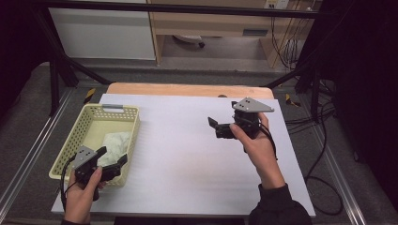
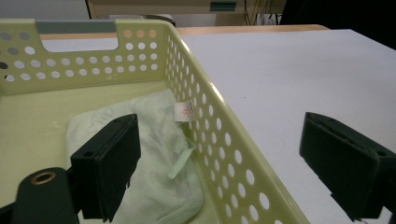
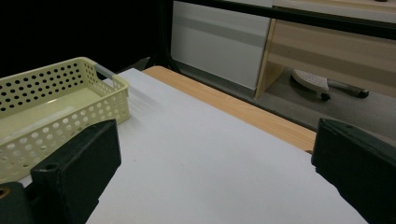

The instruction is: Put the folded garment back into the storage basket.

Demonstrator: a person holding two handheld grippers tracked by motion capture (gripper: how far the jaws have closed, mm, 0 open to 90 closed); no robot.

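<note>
The left gripper (image 1: 112, 161) has its jaws spread wide and empty, straddling the right wall of the pale yellow perforated basket (image 2: 219, 135): in the left gripper view one jaw hangs inside the basket above the cloth and the other sits outside, over the bare white counter (image 2: 289, 79). The cloth (image 2: 159, 158), a pale greenish-white folded piece with a small white label at its far edge, lies on the basket floor against that right wall, toward the near end. In the high view the left hand (image 1: 84, 192) holds this gripper at the basket's near right corner, and the basket (image 1: 72, 131) itself stands at the counter's left edge, near the front. The right gripper (image 1: 213, 125) also has its jaws spread apart with nothing between them; it hovers above the right half of the counter (image 1: 187, 159), toward the far edge, pointing left, well apart from the basket. The right hand (image 1: 256, 143) grips it from behind, a dark sleeve (image 1: 277, 206) reaching back to the counter's near right corner.
</note>
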